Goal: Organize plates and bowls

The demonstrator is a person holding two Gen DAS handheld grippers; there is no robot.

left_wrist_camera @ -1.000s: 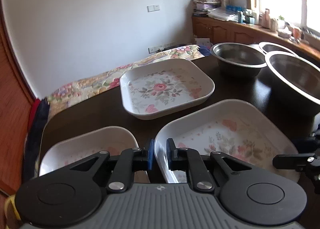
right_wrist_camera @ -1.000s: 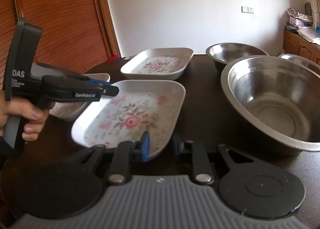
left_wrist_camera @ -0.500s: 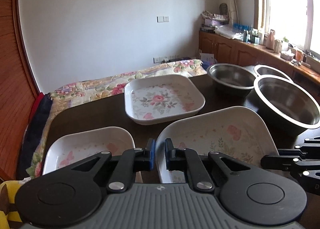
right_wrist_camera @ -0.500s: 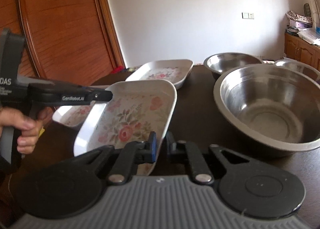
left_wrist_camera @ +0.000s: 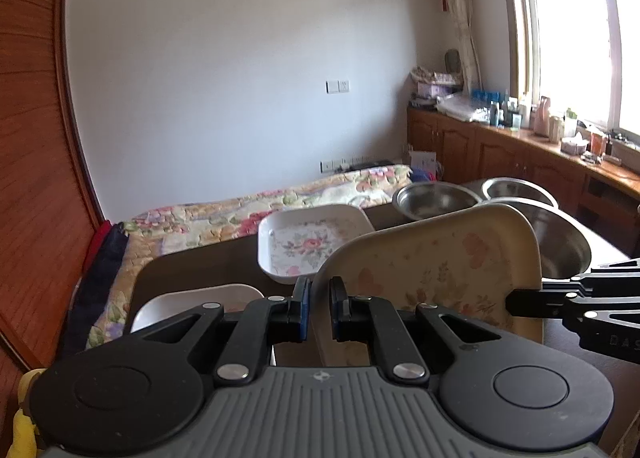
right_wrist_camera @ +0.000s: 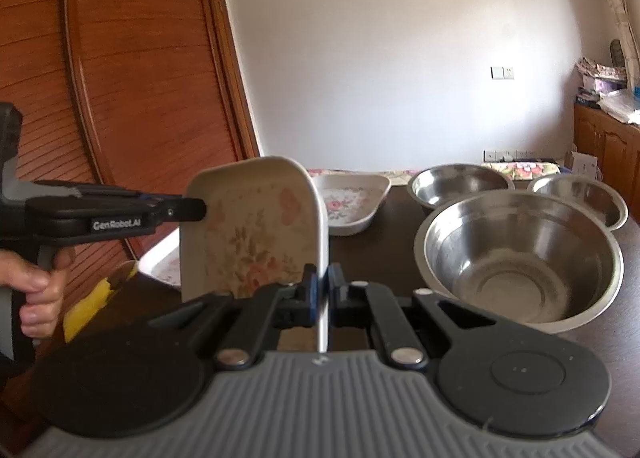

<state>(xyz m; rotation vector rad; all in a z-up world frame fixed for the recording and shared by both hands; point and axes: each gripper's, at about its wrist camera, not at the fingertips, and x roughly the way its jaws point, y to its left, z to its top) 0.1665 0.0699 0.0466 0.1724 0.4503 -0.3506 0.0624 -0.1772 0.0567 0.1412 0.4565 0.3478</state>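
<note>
The lifted floral dish [right_wrist_camera: 256, 230] hides most of the white dish [right_wrist_camera: 162, 258] behind it. Small bottles [left_wrist_camera: 520, 118] on the counter [left_wrist_camera: 500, 130] beyond the dish are too small to tell apart.

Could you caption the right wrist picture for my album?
Two tools lift a floral plate beside steel bowls.

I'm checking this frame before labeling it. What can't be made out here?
- Near plate: left wrist view, mostly behind the left gripper; in the right wrist view behind the lifted plate.
- Small bowl: right wrist view, partly behind the big bowl.
- Yellow object: too blurred to identify.
- Counter clutter: too small, glare-washed.
</note>
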